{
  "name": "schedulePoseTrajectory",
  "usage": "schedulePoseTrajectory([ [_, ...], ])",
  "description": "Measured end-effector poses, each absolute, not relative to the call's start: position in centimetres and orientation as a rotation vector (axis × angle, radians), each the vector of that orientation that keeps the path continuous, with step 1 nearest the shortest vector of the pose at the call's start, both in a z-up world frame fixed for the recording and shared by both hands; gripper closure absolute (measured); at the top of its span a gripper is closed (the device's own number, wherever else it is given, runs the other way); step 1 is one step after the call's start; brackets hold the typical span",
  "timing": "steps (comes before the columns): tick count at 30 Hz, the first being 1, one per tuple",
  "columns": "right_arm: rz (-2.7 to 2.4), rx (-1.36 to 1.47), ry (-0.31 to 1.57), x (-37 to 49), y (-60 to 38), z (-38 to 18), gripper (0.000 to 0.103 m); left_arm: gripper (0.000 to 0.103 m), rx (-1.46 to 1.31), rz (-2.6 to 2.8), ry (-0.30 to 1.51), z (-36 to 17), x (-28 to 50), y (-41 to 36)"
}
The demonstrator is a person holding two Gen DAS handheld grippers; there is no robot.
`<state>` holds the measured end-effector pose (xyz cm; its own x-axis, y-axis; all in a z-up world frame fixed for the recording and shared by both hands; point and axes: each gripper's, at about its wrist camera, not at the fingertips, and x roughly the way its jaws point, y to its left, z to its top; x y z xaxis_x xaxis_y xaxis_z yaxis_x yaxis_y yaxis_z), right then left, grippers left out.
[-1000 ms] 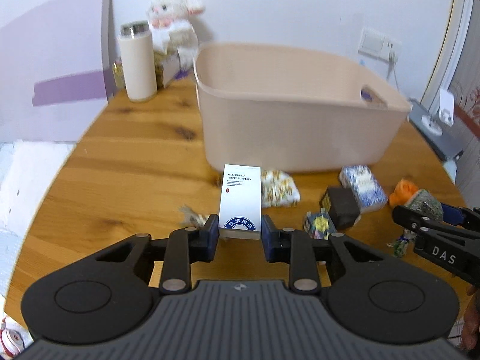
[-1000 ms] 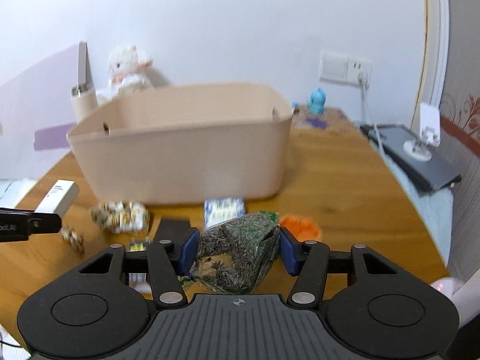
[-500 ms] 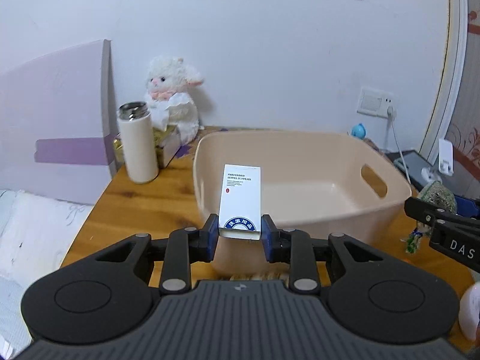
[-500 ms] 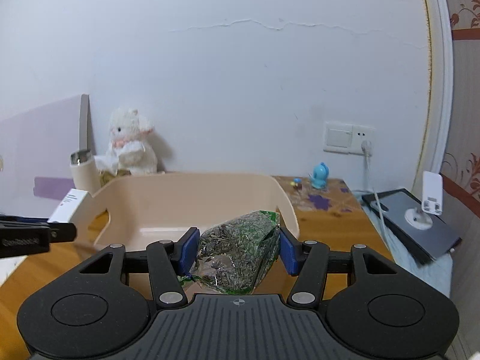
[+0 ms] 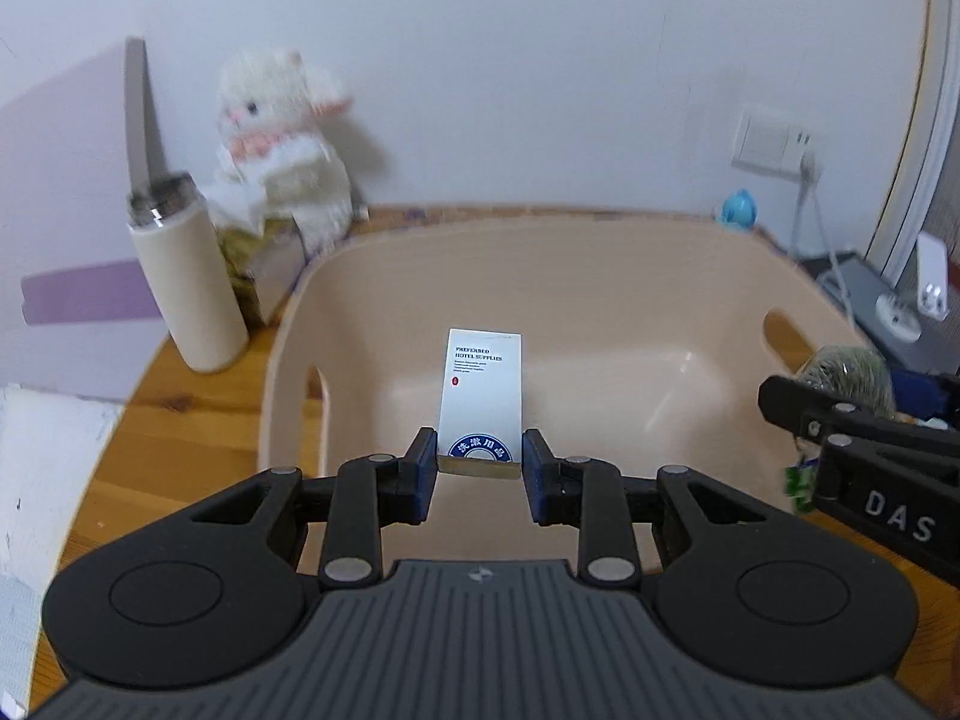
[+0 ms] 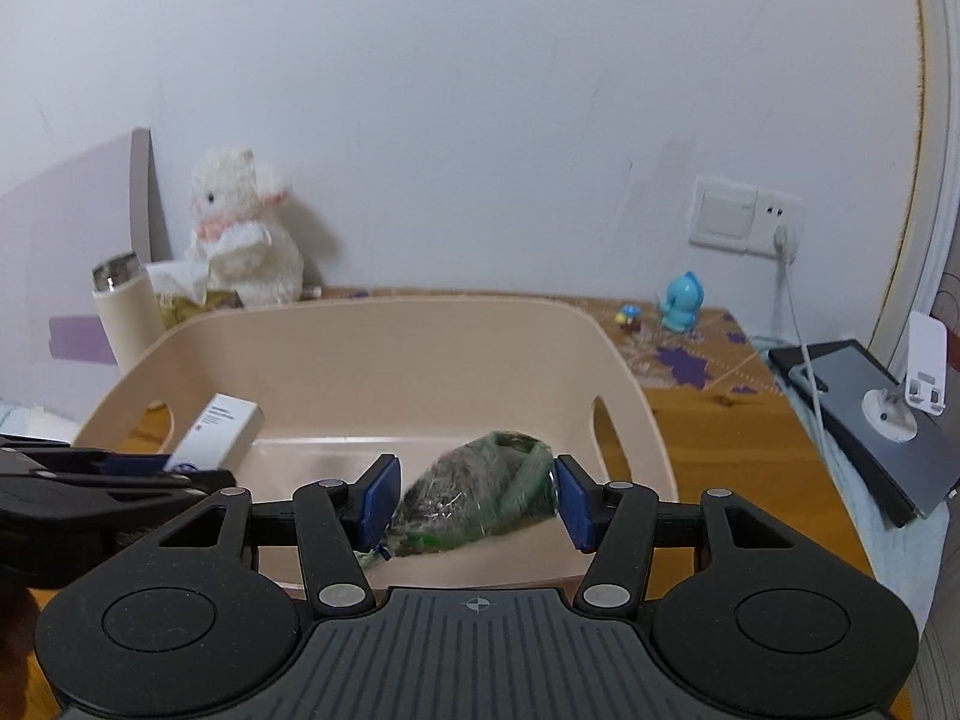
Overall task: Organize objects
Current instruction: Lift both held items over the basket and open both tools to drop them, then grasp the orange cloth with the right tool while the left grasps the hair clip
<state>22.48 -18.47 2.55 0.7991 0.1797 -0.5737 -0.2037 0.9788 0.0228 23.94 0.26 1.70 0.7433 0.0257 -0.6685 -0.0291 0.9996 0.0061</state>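
Basin [image 5: 600, 252] under both; bag [image 6: 474, 495] loose (right view only).

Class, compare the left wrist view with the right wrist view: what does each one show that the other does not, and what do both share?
Only the left wrist view shows the printed front of the white box, which reads "Preferred Hotel Supplies", held in the left hand-held gripper.

Only the right wrist view shows the tiny figure beside the blue toy, and the green bag between the open pads of the right hand-held gripper.

Both show the beige tub, the plush lamb, the cream flask and the wall socket.
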Motion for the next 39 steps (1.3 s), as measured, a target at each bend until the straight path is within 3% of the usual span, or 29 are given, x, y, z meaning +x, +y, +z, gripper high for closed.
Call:
schedulePoseTrajectory([
  [4, 0.211, -0.043, 0.64, 23.0, -18.3, 2.1, 0.052, 0.071, 0.009, 0.029, 0.791, -0.1, 25.2, -0.1],
  [5, 0.21, -0.041, 0.638, 23.0, -18.4, 2.1, 0.043, 0.07, -0.001, 0.03, 0.791, -0.1, 25.2, 0.0],
  [6, 0.205, -0.04, 0.633, 22.9, -18.4, 2.2, 0.043, 0.07, -0.007, 0.03, 0.795, -0.1, 25.2, 0.1],
  [8, 0.205, -0.037, 0.62, 22.3, -18.5, 2.5, 0.033, 0.069, -0.016, 0.012, 0.795, 0.1, 25.0, 0.3],
  [10, 0.2, -0.043, 0.609, 21.7, -18.7, 2.9, 0.024, 0.056, -0.009, -0.001, 0.787, 0.6, 24.5, 0.5],
  [11, 0.197, -0.049, 0.61, 21.2, -18.8, 3.2, 0.019, 0.045, 0.002, -0.011, 0.767, 1.0, 24.1, 0.4],
  [12, 0.196, -0.051, 0.61, 20.8, -19.0, 3.4, 0.017, 0.028, 0.02, -0.014, 0.761, 1.4, 23.7, 0.2],
  [15, 0.186, -0.052, 0.594, 19.3, -19.5, 4.1, 0.007, 0.015, 0.026, 0.027, 0.747, 2.5, 22.3, 0.3],
  [17, 0.174, -0.057, 0.582, 18.2, -19.9, 4.6, 0.0, 0.013, 0.014, 0.005, 0.743, 3.2, 21.3, 0.4],
  [23, 0.153, -0.082, 0.589, 15.4, -21.1, 5.2, 0.0, 0.012, 0.033, 0.018, 0.705, 5.0, 18.2, 0.5],
  [27, 0.151, -0.1, 0.608, 13.8, -21.9, 4.4, 0.0, 0.005, 0.026, 0.016, 0.701, 5.2, 16.3, 0.8],
  [39, 0.098, -0.093, 0.729, 12.5, -24.4, -0.2, 0.0, 0.005, 0.041, 0.032, 0.823, -0.3, 12.8, 3.4],
])
